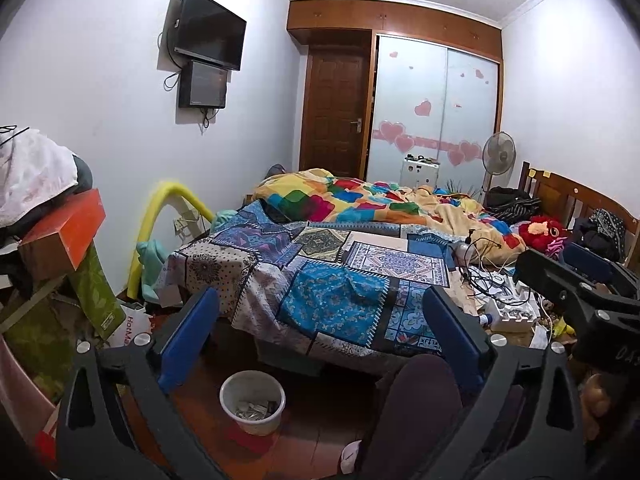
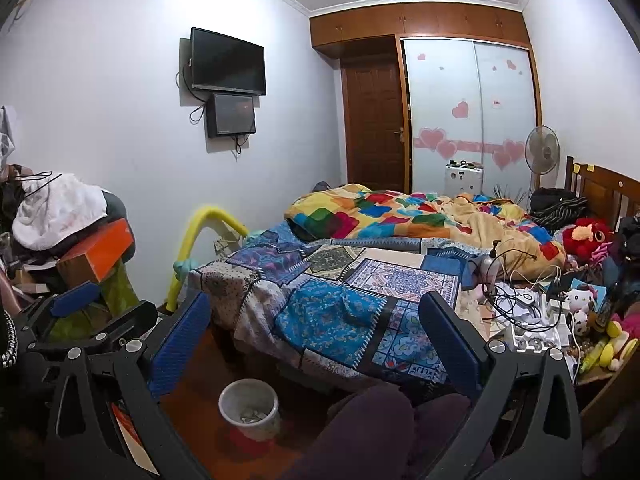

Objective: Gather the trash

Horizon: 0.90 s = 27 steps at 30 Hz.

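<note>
- The left claw (image 1: 320, 344) is held spread wide with nothing between its blue pads, above the floor near the bed's foot.
- The right claw (image 2: 316, 344) is likewise spread and bare.
- The white waste bin (image 1: 252, 402) stands on the wooden floor (image 1: 316, 440) beside the patchwork-covered bed (image 1: 320, 280), with crumpled trash (image 1: 252, 409) inside.
- A cluttered surface (image 2: 596, 376) stands to the bed's right.

bin (image 1: 252, 402) reachable, bed (image 1: 340, 312) prob. crowds behind
</note>
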Available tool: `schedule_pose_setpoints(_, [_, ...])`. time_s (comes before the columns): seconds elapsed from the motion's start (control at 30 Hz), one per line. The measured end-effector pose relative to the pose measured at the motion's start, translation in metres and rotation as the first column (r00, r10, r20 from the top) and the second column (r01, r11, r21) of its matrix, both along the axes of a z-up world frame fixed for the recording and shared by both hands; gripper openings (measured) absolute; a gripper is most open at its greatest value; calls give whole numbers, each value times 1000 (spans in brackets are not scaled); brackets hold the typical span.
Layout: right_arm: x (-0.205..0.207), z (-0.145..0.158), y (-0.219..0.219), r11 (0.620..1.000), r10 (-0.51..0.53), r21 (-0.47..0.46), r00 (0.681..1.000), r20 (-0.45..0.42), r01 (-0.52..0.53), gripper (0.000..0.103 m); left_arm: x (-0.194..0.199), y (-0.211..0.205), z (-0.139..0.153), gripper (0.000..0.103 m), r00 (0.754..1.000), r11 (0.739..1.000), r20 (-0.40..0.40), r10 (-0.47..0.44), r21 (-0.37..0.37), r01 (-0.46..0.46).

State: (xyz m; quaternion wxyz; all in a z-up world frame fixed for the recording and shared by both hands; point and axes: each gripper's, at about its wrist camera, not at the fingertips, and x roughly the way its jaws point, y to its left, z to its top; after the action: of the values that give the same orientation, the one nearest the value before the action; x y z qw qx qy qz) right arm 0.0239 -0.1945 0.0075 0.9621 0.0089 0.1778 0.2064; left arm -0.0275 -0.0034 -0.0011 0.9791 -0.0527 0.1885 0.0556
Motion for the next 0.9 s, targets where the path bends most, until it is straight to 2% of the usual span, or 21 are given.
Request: schedule_pose_setpoints(0.9, [-5, 2, -5, 1000, -21, -12, 1000, 23, 21, 103, -2, -3, 2, 103, 1000, 1000, 26, -15, -23, 16])
